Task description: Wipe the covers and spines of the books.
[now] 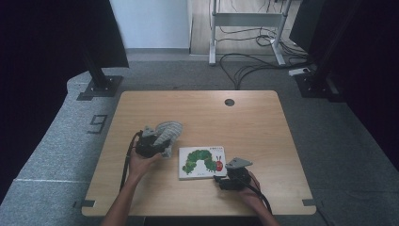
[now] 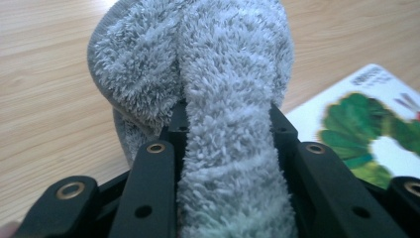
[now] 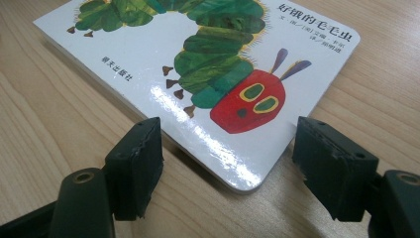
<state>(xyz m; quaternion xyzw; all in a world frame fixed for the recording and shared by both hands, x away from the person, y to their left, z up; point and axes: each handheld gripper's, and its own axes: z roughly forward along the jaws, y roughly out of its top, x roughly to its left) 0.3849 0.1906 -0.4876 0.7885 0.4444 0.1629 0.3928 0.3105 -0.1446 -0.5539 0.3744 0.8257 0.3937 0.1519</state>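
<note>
On the light wooden table (image 1: 263, 127) I see a white caterpillar picture book (image 1: 203, 162) lying flat, my right gripper (image 3: 225, 163) spread at its corner, and my left gripper (image 2: 225, 134) pinching a fluffy grey sock (image 2: 218, 79) beside it.

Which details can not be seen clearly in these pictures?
- Fluffy grey sock: in the left gripper view its lower end is cut off by the bottom edge, and the left tool, shut on it, covers its sides.
- Caterpillar book: in the right gripper view its far end is cut off by the top edge.
- Book title: too small to read in the high view.
- Right tool: in the high view its grey plate hides the jaws.
</note>
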